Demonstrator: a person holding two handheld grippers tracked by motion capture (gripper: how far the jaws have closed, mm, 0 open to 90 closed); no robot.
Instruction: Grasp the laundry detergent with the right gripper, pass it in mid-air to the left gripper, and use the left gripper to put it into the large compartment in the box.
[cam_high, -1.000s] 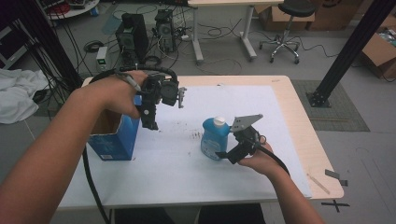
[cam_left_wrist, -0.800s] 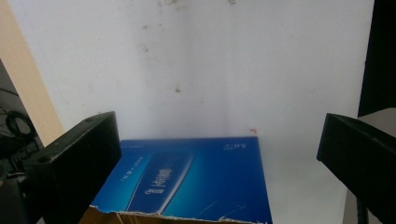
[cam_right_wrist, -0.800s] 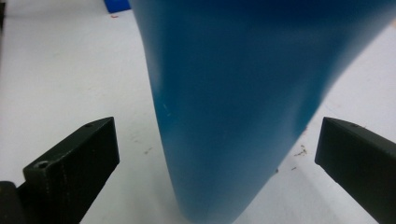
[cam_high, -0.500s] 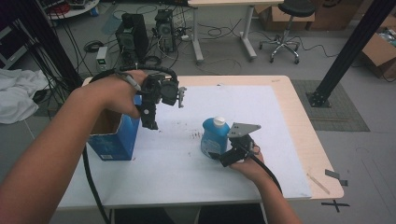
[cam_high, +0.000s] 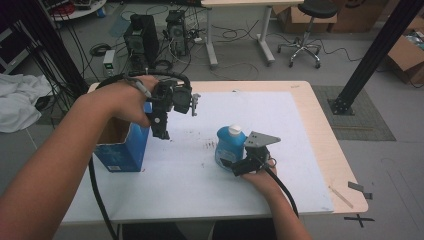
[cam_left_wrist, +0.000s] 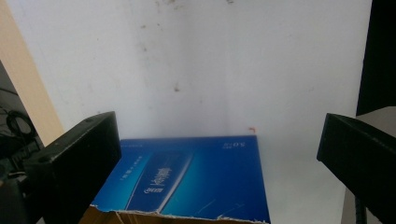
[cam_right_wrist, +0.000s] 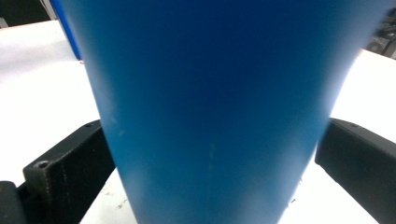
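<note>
A blue bottle (cam_high: 228, 148) with a white cap stands upright on the white sheet (cam_high: 295, 120); up close it is a blue wall (cam_right_wrist: 215, 102). My right gripper (cam_high: 231, 161) is open, one jaw on each side of the bottle's lower body, close to its sides. I see no squeeze on it from the jaws (cam_right_wrist: 215, 158). An open blue cardboard box (cam_high: 122, 150) stands at the table's left. My left gripper (cam_high: 175, 120) hangs above the sheet just right of the box, open with nothing between its fingers (cam_left_wrist: 219, 154); the box's blue side (cam_left_wrist: 196, 177) lies below it.
The white sheet covers most of the wooden table (cam_high: 330, 145). Dark specks mark the sheet between box and bottle. Cables trail from both grippers toward the near edge. Beyond the table are computer towers (cam_high: 142, 30), a stool (cam_high: 305, 30) and a black post (cam_high: 375, 55).
The right gripper has slid left along the table until its jaws stand around the bottle; a second ago it was beside it. The left gripper has held still.
</note>
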